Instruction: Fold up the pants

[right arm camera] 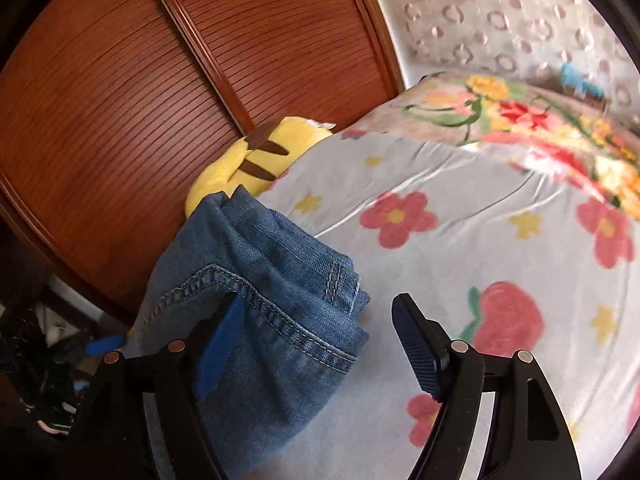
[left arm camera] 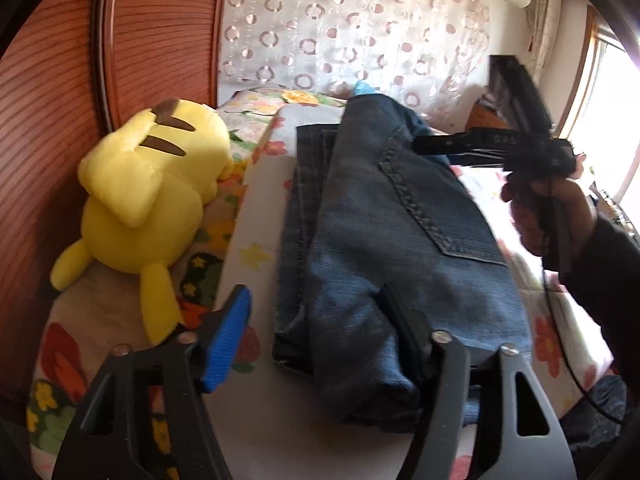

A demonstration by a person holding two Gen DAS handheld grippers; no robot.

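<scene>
Folded blue jeans (left arm camera: pixel 380 240) lie on the flowered bedsheet (left arm camera: pixel 260 200). My left gripper (left arm camera: pixel 316 296) stands open at their near end. Its right finger rests on the denim fold, and its blue-padded left finger (left arm camera: pixel 228 340) hangs over bare sheet beside the edge. At the far end a hand (left arm camera: pixel 552 208) holds my right gripper (left arm camera: pixel 440 146), which looks blurred there. In the right wrist view the right gripper (right arm camera: pixel 318 304) is open over a corner of the jeans (right arm camera: pixel 260 280). Denim lies against its left pad (right arm camera: pixel 220 344), and the right finger stands clear over the sheet (right arm camera: pixel 460 200).
A yellow plush toy (left arm camera: pixel 148 200) (right arm camera: pixel 256 160) lies left of the jeans, against a slatted wooden door (left arm camera: pixel 60 120). A ring-patterned curtain (left arm camera: pixel 340 32) hangs behind the bed and a bright window (left arm camera: pixel 608 100) is at the right. Dark clutter on the floor (right arm camera: pixel 36 360) shows past the bed's edge.
</scene>
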